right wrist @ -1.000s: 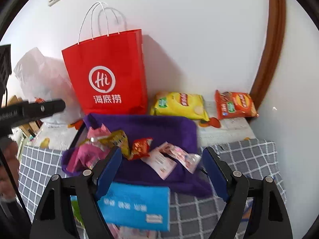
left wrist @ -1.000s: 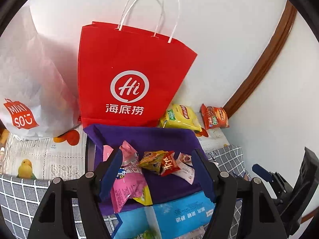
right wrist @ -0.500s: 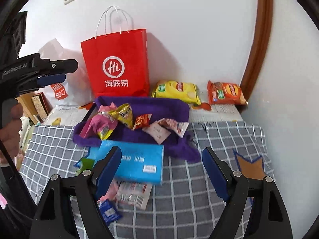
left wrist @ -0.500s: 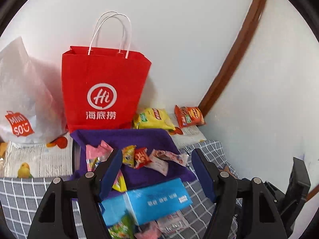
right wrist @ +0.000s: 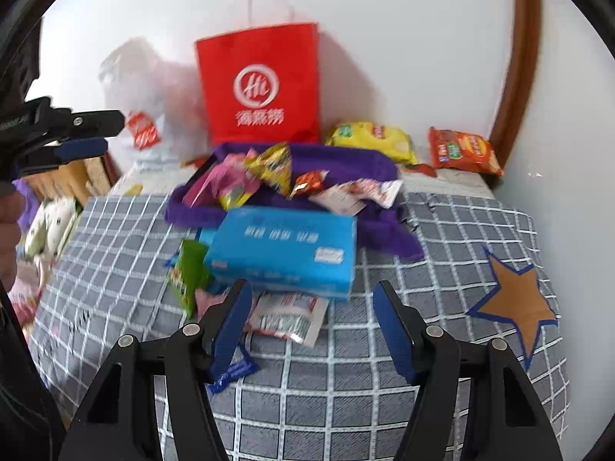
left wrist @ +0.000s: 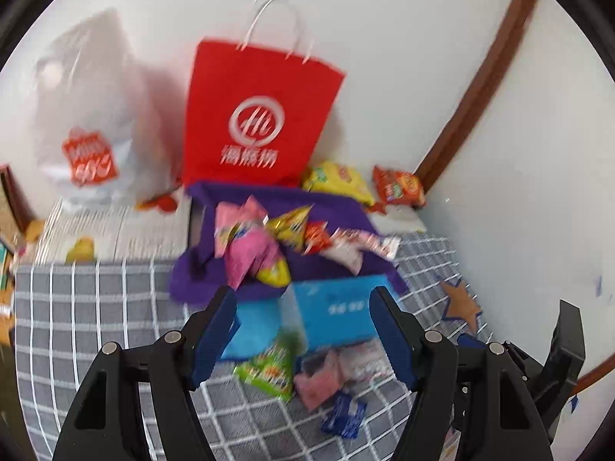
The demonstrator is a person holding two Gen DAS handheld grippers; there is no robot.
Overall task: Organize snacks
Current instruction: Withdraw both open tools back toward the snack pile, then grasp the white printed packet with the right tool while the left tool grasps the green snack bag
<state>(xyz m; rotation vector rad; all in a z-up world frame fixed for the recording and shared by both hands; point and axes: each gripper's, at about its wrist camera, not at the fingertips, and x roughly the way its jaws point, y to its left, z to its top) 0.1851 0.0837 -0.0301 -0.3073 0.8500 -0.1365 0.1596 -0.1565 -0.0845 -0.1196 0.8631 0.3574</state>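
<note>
Grey checked cloth (right wrist: 384, 403) covers the surface under me, with a brown star (right wrist: 517, 301) stitched on its right side. Both my grippers hang above its near edge: my left gripper (left wrist: 303, 330) and my right gripper (right wrist: 311, 324) each have their blue-padded jaws spread wide, with nothing between them.

Nearest to me lie loose snacks on the cloth: a small dark blue packet (left wrist: 344, 415), a pink packet (left wrist: 317, 382), a green packet (left wrist: 269, 368) and a white-and-red sachet (right wrist: 288, 317). Just behind them sits a blue box (right wrist: 284, 246), resting partly over those packets.

Behind the box is a purple cloth tray (right wrist: 346, 159) with a heap of pink, yellow and red snack packets (right wrist: 250, 176) in it; the blur keeps me from telling them apart.

Farther back, against the white wall, a red paper bag (right wrist: 265, 84) stands upright, a white plastic bag (left wrist: 88, 123) to its left, and a yellow chip bag (right wrist: 373, 142) and an orange chip bag (right wrist: 463, 151) lying to its right.
</note>
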